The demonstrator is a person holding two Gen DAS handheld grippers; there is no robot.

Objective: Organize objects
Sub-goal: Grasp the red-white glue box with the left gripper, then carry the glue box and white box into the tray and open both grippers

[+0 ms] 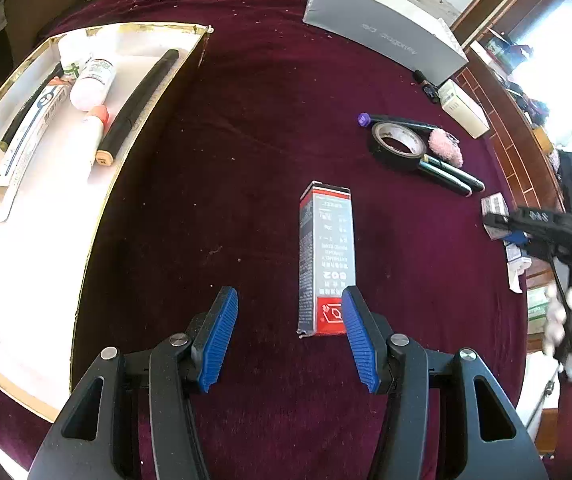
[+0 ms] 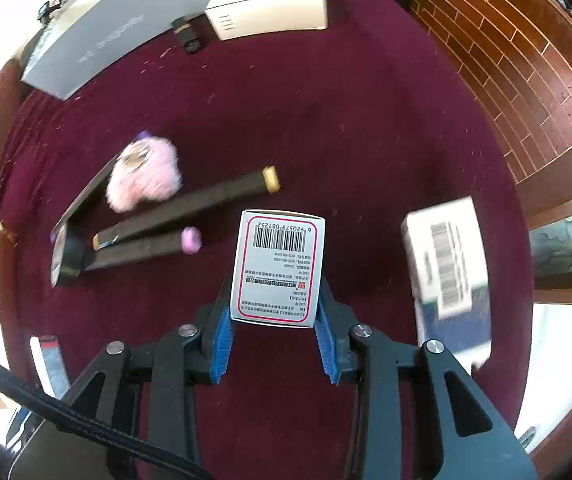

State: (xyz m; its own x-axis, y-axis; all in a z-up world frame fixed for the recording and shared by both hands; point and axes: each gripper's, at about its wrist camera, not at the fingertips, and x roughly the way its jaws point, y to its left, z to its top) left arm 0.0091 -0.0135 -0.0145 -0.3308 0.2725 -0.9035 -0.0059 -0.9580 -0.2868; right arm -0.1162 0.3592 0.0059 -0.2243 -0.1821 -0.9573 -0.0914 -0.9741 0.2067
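My left gripper (image 1: 289, 294) hangs open over the dark red cloth with nothing between its blue pads. A grey and red glue box (image 1: 325, 256) lies flat just beside its right finger. To the left sits a white tray with a gold rim (image 1: 98, 216), holding a white bottle (image 1: 92, 84), a black marker (image 1: 142, 100), a tube and other small items. In the right wrist view my right gripper (image 2: 274, 314) is shut on a small white box with a red border and a barcode (image 2: 280, 264). The box is pinched between both pads above the cloth.
A black tape roll (image 1: 397, 144), a pink pompom (image 2: 144, 176), and dark pens (image 2: 190, 204) lie in a cluster. A long grey box (image 1: 381, 20) and a cream box (image 2: 270, 4) stand at the back. Another barcoded box (image 2: 449, 264) lies near the table's edge, with brick floor beyond.
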